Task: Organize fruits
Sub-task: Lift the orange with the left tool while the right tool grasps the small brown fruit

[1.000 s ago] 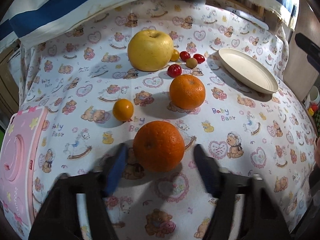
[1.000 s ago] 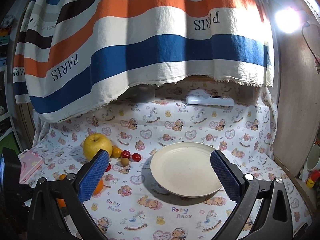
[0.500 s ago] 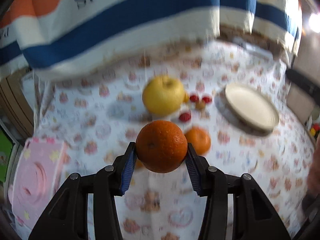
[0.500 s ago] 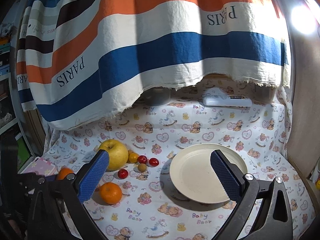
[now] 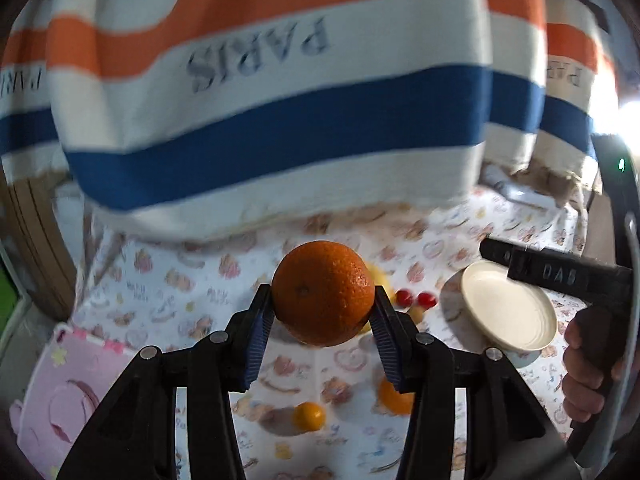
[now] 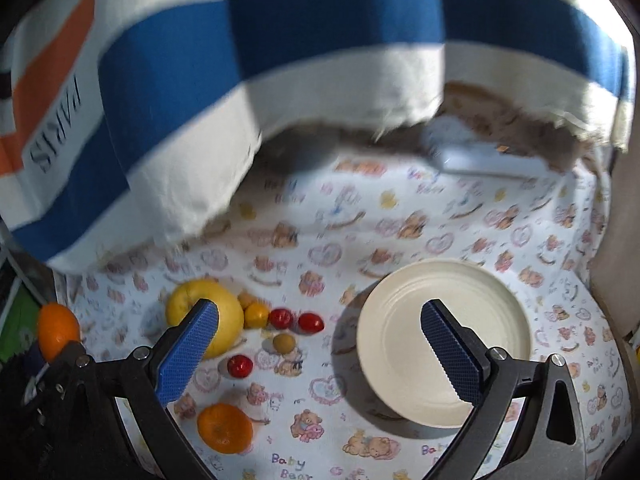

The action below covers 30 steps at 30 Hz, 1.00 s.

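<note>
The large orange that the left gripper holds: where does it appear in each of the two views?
Left wrist view: the large orange sits in the middle, clamped in the left gripper, above the table.
Right wrist view: it shows small at the far left edge, above the dark left gripper body.
Shared landmark: the cream plate, empty in both views.

The left gripper point(image 5: 322, 334) was built of matte black plastic, two angular arms with triangular cut-outs, each joint pinned by a round silver screw. Its fingers carried blue pads point(image 5: 256, 348) with fine ribbed texture. The right gripper point(image 6: 320, 350) matched it: black frame, silver screws, blue cross-hatched pads point(image 6: 450, 350) with a saw-toothed edge. In the left wrist view a black bar of that tool bore pale embossed lettering, perhaps "DAB", though blurred. A hand point(image 5: 586, 372) wrapped its black handle; no sleeve showed.
</note>
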### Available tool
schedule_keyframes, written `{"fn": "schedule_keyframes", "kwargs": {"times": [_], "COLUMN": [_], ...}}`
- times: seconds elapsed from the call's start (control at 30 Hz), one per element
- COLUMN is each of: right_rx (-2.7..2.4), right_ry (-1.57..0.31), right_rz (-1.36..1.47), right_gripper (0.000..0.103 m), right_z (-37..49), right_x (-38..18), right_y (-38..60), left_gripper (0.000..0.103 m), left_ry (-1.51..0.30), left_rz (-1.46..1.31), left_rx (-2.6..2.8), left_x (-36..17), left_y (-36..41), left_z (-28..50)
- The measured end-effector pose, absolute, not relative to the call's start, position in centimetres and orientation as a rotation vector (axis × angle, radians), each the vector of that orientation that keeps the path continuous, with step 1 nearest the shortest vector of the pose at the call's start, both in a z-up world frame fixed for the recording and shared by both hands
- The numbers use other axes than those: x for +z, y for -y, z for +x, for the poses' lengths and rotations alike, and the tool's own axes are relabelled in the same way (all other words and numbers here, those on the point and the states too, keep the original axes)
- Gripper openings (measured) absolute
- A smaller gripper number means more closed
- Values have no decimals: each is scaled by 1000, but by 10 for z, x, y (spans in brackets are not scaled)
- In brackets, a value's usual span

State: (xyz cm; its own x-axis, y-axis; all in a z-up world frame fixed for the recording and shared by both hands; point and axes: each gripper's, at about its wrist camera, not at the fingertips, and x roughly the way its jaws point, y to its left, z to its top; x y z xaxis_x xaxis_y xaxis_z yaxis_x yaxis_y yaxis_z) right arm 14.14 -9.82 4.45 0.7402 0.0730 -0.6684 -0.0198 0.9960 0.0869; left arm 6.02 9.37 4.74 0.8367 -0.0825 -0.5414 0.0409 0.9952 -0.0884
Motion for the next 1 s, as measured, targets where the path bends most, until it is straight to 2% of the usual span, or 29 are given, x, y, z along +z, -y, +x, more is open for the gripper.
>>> {"fn": "schedule_keyframes", "kwargs": {"times": [0.07,0.1,0.2,0.33,0.4,0.47,0.63,0.77,0.87,0.97,1.0], "right_rx": [85,99,194,244,255,261,271,260,260,259,259], "right_ry": [-790,-800,-871,-867,-880,-897,-912,-913,-911,-897,-896], "right_rz": [54,49,10,-11,-4,1,8,-11,-14,-13,-19], "right_gripper": [101,96,89,79,63,56,52,39,36,25,25], "right_z": [153,156,165,170,176,181,187,189,190,190,189], "right_x": [25,19,-4,-28,-38,-48,-61,-67,-70,-70,-71], "right_y": [89,86,72,64,64,65,61,56,58,59,59], "left_gripper": [47,47,47,47,47,47,47,47,47,47,47], "left_ry": [-619,-630,-642,-663,-667,-664,-682,-677,-672,-668,-666], "left_rz": [-89,-85,-70,-97,-103,-92,-115,-145,-137,-111,-104], "left_rx": [-48,-40,-13,-34,-36,-21,-31,-2,22,38,38], "left_x": [39,36,28,20,16,14,11,9,6,5,4], "left_y": [-103,-105,-107,-114,-113,-111,-113,-116,-117,-115,-113], "left_z": [70,73,77,83,84,85,88,89,90,92,91]}}
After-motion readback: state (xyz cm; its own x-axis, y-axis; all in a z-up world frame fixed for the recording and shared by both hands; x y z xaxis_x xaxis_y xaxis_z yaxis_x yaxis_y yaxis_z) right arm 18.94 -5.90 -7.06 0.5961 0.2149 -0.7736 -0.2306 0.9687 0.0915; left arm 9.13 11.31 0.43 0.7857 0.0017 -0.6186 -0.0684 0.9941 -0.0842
